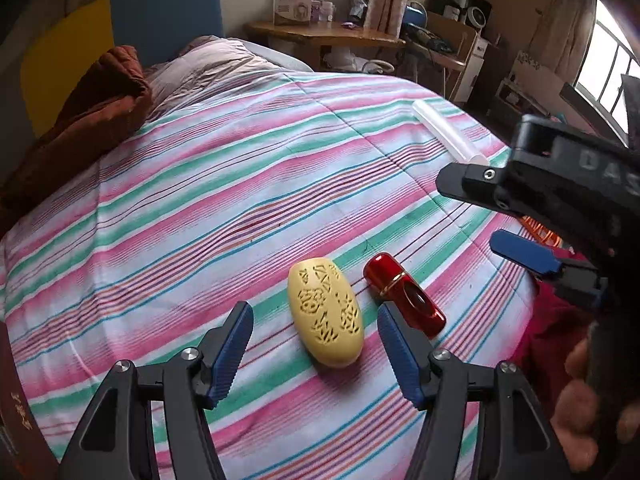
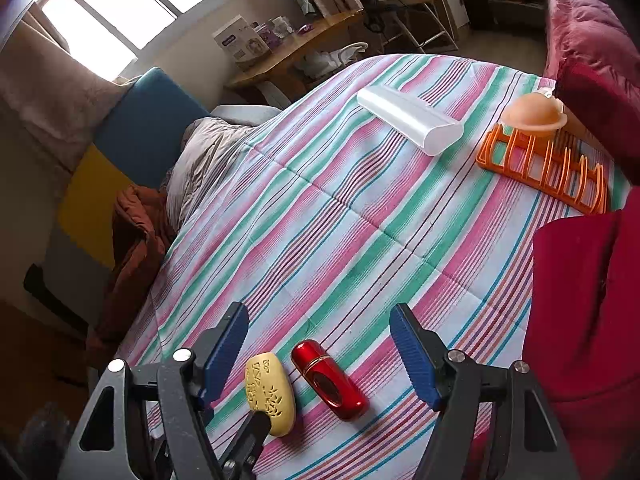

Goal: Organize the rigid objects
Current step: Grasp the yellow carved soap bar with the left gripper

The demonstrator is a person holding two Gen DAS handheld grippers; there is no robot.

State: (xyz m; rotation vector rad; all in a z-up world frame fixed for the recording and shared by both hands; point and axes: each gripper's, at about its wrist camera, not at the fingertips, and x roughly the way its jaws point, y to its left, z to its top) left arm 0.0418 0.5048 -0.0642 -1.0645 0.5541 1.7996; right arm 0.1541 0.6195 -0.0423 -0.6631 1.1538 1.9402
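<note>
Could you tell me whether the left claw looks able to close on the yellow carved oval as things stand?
Probably yes. The left claw stands open, with the yellow carved oval lying flat between its fingers. The red case lies close beside it and might get nudged.

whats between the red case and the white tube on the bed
Only bare striped bedspread lies between red case and white tube, clearest in the right wrist view.

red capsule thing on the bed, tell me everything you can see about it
The red capsule is a small glossy cylinder with rounded ends, metallic-looking, with a thin gold band near one end and a dark oval window in its side. It lies flat on the striped bedspread, just beside the yellow carved oval, apparently not touching it. It sits between the open right tongs, which do not grip it.
</note>
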